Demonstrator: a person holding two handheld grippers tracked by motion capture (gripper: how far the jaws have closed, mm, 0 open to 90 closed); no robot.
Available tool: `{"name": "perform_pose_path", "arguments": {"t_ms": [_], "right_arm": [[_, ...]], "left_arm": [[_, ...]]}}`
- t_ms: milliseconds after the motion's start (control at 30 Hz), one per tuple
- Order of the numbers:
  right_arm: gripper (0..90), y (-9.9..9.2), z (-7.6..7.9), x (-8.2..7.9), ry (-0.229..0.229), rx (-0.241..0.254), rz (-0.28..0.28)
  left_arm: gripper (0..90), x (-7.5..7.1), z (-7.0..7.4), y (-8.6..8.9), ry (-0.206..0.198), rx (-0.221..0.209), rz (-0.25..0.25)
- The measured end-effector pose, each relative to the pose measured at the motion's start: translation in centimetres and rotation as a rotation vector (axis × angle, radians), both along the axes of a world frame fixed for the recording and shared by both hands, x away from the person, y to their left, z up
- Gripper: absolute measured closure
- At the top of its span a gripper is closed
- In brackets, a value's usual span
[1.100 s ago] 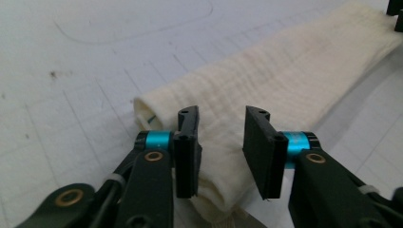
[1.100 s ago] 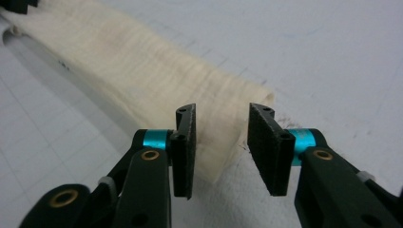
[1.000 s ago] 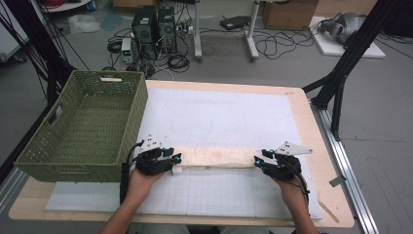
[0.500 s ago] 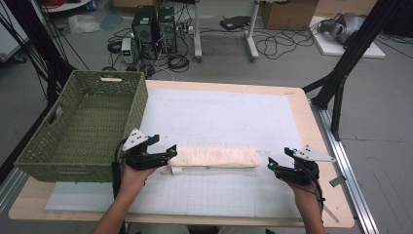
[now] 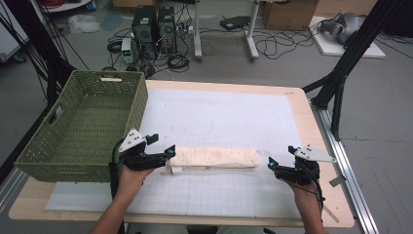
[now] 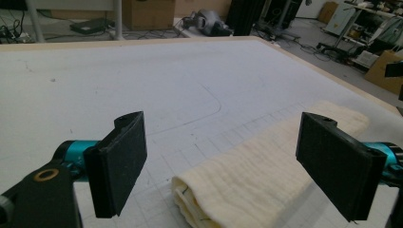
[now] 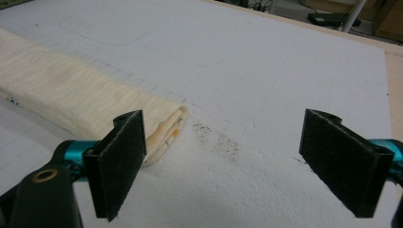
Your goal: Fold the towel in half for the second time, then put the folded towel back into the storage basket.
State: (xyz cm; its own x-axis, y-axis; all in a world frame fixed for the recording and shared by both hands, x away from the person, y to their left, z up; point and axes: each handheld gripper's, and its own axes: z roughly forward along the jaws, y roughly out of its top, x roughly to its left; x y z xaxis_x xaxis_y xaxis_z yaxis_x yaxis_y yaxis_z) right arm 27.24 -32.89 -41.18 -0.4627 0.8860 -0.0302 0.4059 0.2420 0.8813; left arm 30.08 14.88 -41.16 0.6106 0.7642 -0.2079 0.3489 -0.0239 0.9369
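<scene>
A cream towel, folded into a long strip, lies flat on the white mat near the front. My left gripper sits at the strip's left end. Its jaws have just been opening and now stand wide, with the towel end low between them and the pads clear of it. My right gripper hovers a short way right of the strip's other end. Its jaws have also just been opening and hold nothing. In the right gripper view the towel ends beside the left jaw of my right gripper.
A green woven basket stands on the table's left side, close behind my left hand. The mat carries a faint grid and a dark smudge near the towel's right end. The wooden table edge runs along the right.
A second ago both grippers were closed at the towel's ends. Both have since opened and let go, and the right hand has drawn off to the right. The towel stays on the mat.
</scene>
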Motion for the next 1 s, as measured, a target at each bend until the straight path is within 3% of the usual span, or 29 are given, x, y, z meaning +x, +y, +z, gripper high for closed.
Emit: {"name": "perform_pose_path", "arguments": {"t_ms": [267, 400, 700, 867, 1000], "right_arm": [[12.7, 0.0, -0.1, 0.3, 0.008, -0.003, 0.002], [12.7, 0.1, 0.0, 0.2, 0.004, 0.004, -0.003], [12.7, 0.3, -0.3, 0.4, 0.013, -0.016, 0.010], [12.7, 0.2, -0.4, 0.3, 0.017, -0.018, 0.014], [12.8, 0.1, -0.5, 0.3, 0.025, -0.018, 0.016]], "left_arm": [[18.5, 0.1, -0.2, 0.0, 0.017, 0.008, 0.001], [18.5, 0.1, -0.3, 0.1, 0.029, -0.016, 0.000], [18.0, 0.3, -0.9, -0.3, 0.069, 0.006, 0.000], [18.0, 0.6, -1.5, -0.7, 0.110, 0.032, 0.012], [21.4, 1.0, -2.3, -1.1, 0.174, 0.061, 0.023]]}}
